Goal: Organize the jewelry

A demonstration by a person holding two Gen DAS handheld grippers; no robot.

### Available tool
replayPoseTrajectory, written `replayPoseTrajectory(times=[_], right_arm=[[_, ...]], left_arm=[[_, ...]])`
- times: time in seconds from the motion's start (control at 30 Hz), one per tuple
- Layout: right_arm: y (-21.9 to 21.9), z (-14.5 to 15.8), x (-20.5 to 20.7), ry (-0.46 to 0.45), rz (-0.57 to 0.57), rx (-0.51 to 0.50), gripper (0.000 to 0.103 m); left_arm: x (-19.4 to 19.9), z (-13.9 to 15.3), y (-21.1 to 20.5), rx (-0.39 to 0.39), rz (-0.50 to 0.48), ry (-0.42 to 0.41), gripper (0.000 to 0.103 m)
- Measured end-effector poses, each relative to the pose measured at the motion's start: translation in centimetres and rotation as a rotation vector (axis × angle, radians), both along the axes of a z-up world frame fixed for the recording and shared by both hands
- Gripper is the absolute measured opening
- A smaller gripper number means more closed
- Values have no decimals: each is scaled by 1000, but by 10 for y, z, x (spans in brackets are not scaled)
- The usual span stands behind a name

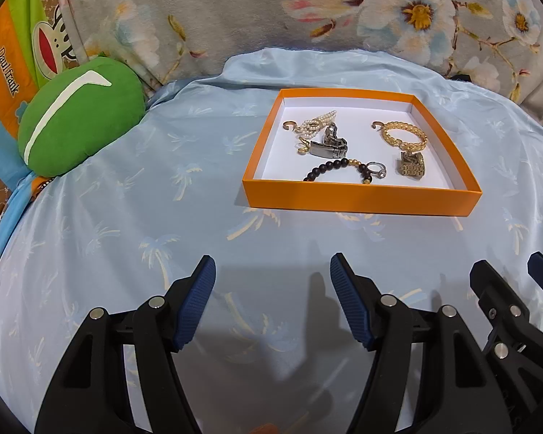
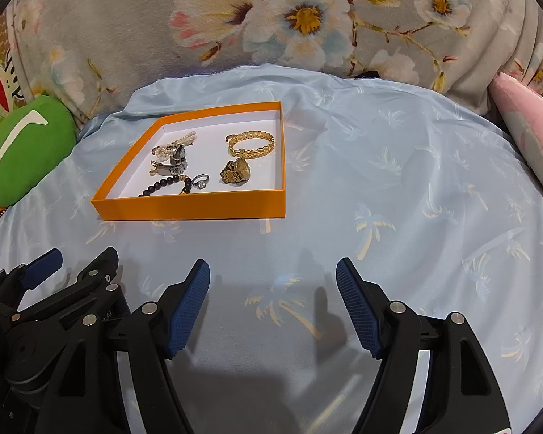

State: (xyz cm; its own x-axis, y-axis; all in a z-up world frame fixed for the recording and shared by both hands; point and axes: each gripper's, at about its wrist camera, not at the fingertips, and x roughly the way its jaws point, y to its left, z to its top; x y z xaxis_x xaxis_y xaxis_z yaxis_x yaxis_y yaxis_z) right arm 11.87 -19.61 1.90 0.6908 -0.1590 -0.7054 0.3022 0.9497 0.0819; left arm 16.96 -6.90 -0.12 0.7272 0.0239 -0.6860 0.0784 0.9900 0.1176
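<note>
An orange box (image 1: 362, 200) (image 2: 195, 209) with a white floor lies on the light blue sheet. Inside are a pearl strand (image 1: 316, 123) (image 2: 173, 146), a silver watch (image 1: 329, 143) (image 2: 173, 164), a black bead bracelet (image 1: 329, 168) (image 2: 163, 184), a silver ring (image 1: 376, 170) (image 2: 201, 181), a gold chain bracelet (image 1: 403, 133) (image 2: 251, 143) and a gold watch (image 1: 411, 166) (image 2: 235, 173). My left gripper (image 1: 273, 275) is open and empty, in front of the box. My right gripper (image 2: 273, 271) is open and empty, in front of the box and to its right.
A green plush cushion (image 1: 76, 115) (image 2: 25, 148) lies at the left. A pink pillow (image 2: 528, 130) lies at the right. A grey floral blanket (image 1: 307, 11) (image 2: 271, 18) rises behind the sheet. The light blue sheet (image 1: 126, 217) (image 2: 416, 199) has palm prints.
</note>
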Motion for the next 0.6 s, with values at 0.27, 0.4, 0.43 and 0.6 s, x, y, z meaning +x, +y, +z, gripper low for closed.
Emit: replayPoseTrajectory(times=[0.27,0.4,0.43,0.6], right_arm=[[1,1,0,-2,1,-4,71],[2,1,0,-2,1,-4,71],[1,1,-1,-3,0,-4,71],[1,2,0,-4,-1,-7,71]], left_arm=[[0,0,2,1,4,-2,64],[0,1,4,3,7,-7,64],[-1,1,4,3,7,-8,64],[-1,2,5,3,7,-14,64]])
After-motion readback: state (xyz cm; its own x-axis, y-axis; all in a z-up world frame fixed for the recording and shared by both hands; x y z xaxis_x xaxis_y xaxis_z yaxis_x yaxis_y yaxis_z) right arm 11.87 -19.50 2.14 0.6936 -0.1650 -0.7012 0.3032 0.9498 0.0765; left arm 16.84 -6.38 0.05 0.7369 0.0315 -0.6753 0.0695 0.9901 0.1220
